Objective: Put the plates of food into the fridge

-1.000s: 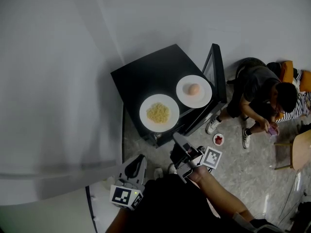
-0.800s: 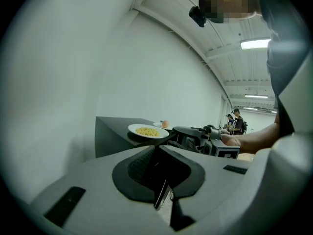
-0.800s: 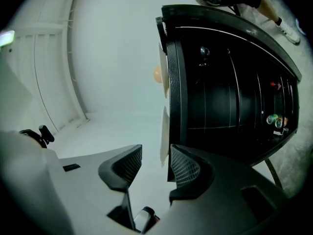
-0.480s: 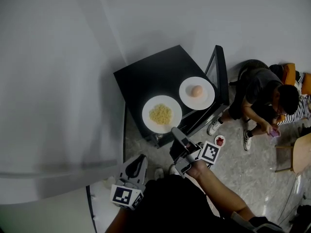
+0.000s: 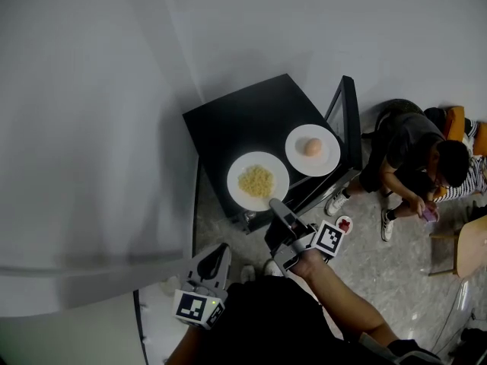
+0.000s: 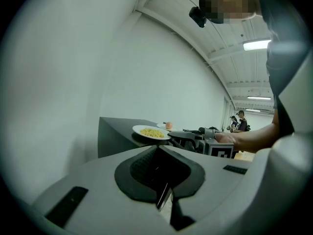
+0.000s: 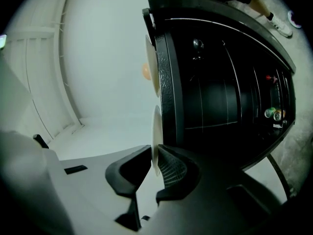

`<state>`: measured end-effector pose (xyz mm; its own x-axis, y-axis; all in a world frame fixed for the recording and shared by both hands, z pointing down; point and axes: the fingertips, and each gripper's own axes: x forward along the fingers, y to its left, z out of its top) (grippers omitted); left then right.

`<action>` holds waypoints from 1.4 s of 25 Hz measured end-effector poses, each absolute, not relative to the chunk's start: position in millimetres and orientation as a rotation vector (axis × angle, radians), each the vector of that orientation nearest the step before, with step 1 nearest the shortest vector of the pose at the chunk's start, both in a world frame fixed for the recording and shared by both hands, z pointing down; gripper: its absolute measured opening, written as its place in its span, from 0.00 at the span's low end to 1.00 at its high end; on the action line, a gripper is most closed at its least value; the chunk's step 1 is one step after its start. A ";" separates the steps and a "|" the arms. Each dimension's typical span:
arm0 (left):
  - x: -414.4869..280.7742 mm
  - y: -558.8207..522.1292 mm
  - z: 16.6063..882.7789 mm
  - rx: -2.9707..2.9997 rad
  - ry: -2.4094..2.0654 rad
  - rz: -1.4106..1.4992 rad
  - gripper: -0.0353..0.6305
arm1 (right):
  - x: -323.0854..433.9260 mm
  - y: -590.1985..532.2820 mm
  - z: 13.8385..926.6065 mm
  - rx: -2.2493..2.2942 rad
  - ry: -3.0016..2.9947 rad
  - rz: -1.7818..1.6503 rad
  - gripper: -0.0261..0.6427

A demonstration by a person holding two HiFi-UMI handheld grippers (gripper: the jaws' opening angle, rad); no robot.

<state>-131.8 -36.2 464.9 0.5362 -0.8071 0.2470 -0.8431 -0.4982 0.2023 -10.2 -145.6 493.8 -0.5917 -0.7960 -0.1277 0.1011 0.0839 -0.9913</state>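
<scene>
On the open fridge's (image 5: 243, 124) top, the noodle plate (image 5: 258, 181) sits at the near edge. Your right gripper's (image 5: 275, 205) jaws have just been closing and now pinch its near rim, so lift it level and slowly. Your left gripper (image 5: 216, 252) hangs low, jaws pressed together, empty.

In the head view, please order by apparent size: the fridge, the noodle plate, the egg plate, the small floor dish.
Largest: fridge.
Next: noodle plate and egg plate, nearly alike; the noodle plate may look bigger only because it is nearer.
Smallest: small dish.
</scene>
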 end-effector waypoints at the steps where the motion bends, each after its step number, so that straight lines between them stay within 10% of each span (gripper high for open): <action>1: -131.9 -35.9 464.5 2.488 -1.372 0.167 0.09 | -9.9 -144.7 493.9 -0.701 1.655 -1.598 0.12; 35: -124.6 -18.2 463.7 2.503 -1.336 0.122 0.09 | 33.7 -25.0 500.9 -0.635 1.828 -1.607 0.09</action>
